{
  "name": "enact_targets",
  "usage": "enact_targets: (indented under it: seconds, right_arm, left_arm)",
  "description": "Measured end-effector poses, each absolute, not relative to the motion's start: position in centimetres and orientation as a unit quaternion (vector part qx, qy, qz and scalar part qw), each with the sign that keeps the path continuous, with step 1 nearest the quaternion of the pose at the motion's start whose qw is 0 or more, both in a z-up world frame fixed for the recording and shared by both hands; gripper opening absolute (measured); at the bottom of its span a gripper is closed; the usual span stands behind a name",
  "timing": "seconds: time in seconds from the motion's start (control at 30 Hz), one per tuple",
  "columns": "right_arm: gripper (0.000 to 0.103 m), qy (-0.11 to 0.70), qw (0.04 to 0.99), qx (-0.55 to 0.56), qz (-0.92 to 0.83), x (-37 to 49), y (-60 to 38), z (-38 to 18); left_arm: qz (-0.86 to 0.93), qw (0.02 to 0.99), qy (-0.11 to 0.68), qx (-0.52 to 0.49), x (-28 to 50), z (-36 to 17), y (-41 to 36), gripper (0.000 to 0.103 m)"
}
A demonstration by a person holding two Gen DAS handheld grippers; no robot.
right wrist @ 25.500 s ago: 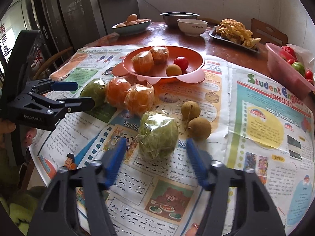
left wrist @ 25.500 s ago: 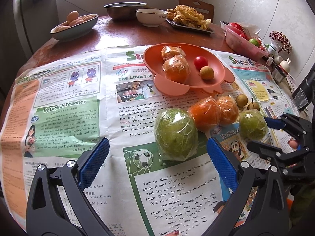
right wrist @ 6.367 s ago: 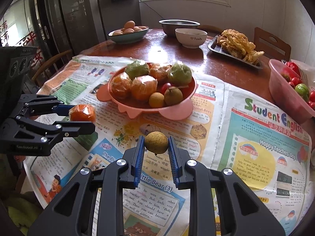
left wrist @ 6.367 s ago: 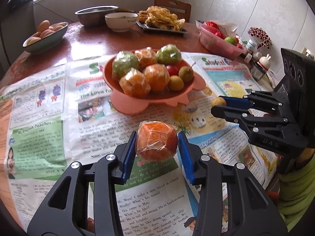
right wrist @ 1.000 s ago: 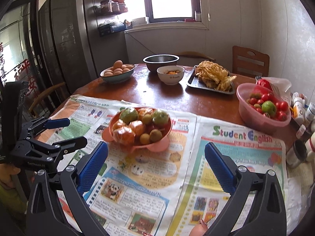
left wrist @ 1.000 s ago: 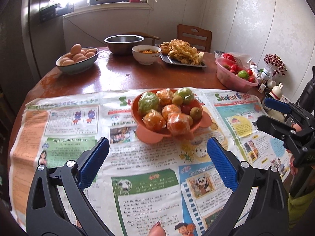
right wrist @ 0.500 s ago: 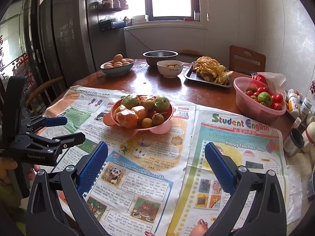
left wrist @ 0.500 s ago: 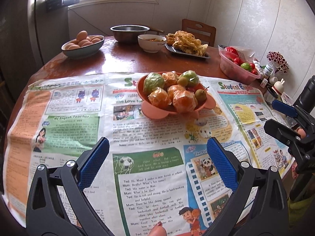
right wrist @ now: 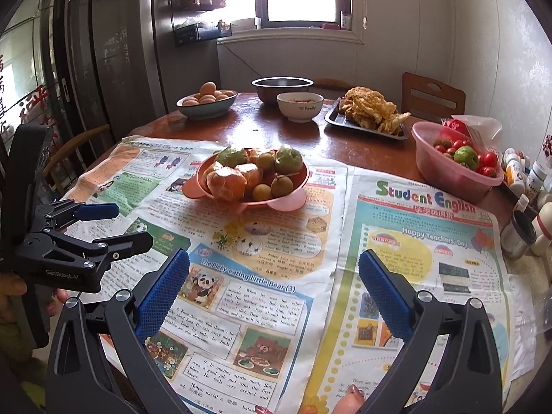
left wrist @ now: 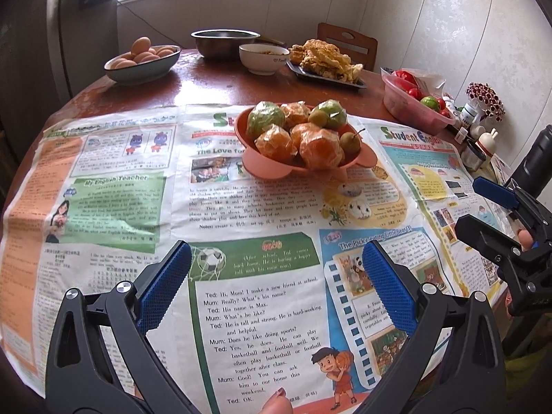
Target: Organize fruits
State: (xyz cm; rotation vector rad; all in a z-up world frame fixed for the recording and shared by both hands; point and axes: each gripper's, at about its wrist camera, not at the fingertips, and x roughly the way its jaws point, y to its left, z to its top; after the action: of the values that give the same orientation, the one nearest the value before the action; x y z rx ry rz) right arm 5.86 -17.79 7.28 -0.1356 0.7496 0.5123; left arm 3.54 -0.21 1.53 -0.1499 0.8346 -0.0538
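Observation:
A salmon-pink fruit bowl [left wrist: 265, 169] [right wrist: 286, 201] sits mid-table on the newspaper, heaped with plastic-wrapped oranges [left wrist: 321, 148] [right wrist: 226, 183], wrapped green fruits [left wrist: 265, 119] [right wrist: 289, 158] and small brownish pears [left wrist: 350, 141] [right wrist: 281, 186]. My left gripper [left wrist: 276, 265] [right wrist: 108, 226] hangs open over the near newspaper with nothing between its blue pads. My right gripper [right wrist: 274, 272] [left wrist: 483, 203] is open too and holds nothing, well short of the bowl. No loose fruit lies on the paper.
Newspaper [left wrist: 262, 296] covers the near half of the round wooden table. At the back stand an egg bowl [left wrist: 141, 62], a steel bowl [left wrist: 224, 39], a white bowl [left wrist: 264, 57] and a tray of fried food [left wrist: 327, 65]. A pink tub of tomatoes [right wrist: 455, 165] and small bottles [right wrist: 524, 179] line the right edge.
Both grippers stay open and empty while pulling slightly closer to the table's near side and lower; the loaded bowl has not moved.

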Motion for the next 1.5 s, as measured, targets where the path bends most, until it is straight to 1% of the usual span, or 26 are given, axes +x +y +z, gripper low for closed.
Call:
enact_targets:
  seconds: [0.53,1.5]
  right_arm:
    - [0.098,0.379,0.890,-0.067,0.244,5.8,-17.6,5.4]
    - [0.098,0.383,0.889,-0.069,0.240,5.9,-17.7,5.1]
  left_arm:
    - [-0.019,0.906,0.415,-0.073,3.4,0.2,-0.1,0.093]
    - [-0.011,0.907,0.415,-0.068,3.2,0.5,-0.3,0.093]
